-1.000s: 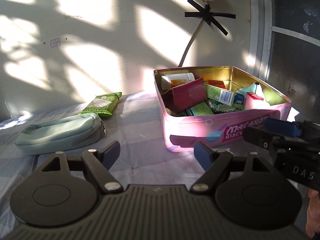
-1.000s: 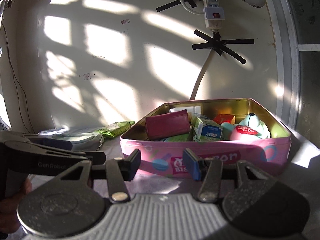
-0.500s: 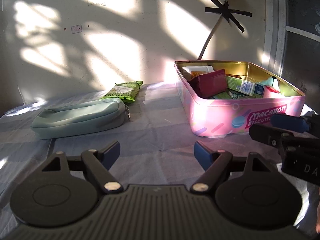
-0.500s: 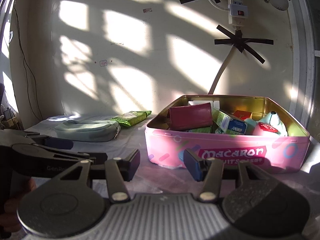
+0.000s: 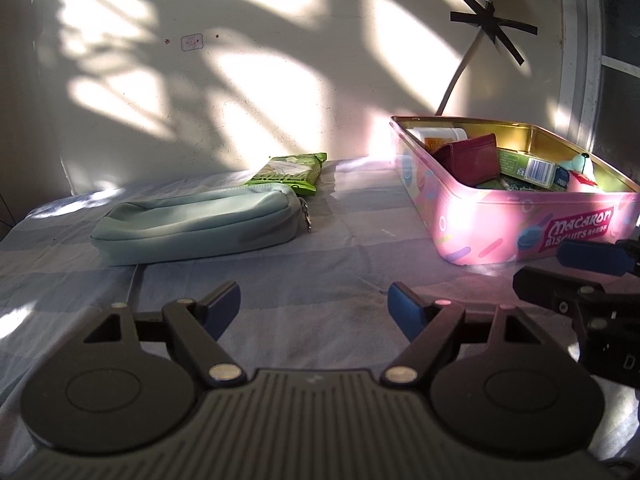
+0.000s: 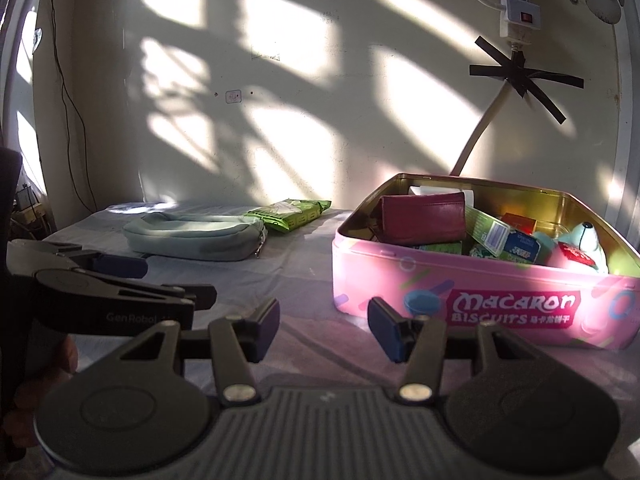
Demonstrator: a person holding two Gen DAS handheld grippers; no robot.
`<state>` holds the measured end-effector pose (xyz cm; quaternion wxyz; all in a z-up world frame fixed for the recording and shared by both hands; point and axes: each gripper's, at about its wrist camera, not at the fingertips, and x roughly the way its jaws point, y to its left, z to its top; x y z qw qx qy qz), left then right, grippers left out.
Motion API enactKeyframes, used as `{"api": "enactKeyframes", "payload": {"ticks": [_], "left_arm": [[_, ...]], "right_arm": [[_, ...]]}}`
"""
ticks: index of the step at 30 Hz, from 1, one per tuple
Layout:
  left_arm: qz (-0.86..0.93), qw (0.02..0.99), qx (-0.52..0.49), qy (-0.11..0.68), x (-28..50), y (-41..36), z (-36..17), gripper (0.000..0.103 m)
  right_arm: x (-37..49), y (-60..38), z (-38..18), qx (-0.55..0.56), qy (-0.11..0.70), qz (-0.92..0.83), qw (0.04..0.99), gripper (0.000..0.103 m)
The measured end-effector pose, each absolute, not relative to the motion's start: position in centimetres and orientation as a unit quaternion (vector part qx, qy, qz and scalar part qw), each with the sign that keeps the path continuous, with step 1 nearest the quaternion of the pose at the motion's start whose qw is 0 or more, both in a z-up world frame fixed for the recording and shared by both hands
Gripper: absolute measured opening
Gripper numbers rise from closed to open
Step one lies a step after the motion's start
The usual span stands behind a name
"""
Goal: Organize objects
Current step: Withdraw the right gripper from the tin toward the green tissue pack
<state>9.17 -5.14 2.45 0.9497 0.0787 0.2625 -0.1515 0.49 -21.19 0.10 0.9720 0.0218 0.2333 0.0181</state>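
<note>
Both grippers spread wide above the striped cloth (image 5: 340,248), holding nothing.

Left gripper (image 5: 314,306) and right gripper (image 6: 324,322) released, fingers apart. Teal pouch (image 5: 196,226) lying flat on the cloth, green packet (image 5: 290,170) just behind, touching or not cannot be told. Pink tin (image 6: 472,292) to the right (already holding a maroon wallet (image 6: 422,218) and small boxes), well apart from the pouch.

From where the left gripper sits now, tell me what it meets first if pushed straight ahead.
The left gripper, jaws open and empty, points at bare cloth between the teal pouch and the pink tin. The way looks free up to the wall, though depth is uncertain.
</note>
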Motion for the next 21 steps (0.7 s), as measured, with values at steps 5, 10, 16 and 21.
{"api": "enactKeyframes", "payload": {"ticks": [5,10,16,21], "left_arm": [[-0.140,0.951,0.073,0.265,10.0,-4.0,2.1,0.083],[-0.124,0.953,0.068,0.268,10.9,-2.5,1.7,0.083],[-0.090,0.957,0.055,0.270,12.4,0.0,1.1,0.083],[-0.056,0.958,0.007,0.281,14.0,2.7,0.4,0.084]], "right_arm": [[1.3,-20.1,-0.2,0.011,0.244,0.028,0.969,0.051],[2.3,-18.7,-0.4,0.004,0.253,0.042,0.967,0.051],[4.3,-16.6,-0.6,-0.011,0.266,0.066,0.962,0.051],[6.8,-15.0,-0.6,-0.021,0.277,0.085,0.957,0.051]]}}
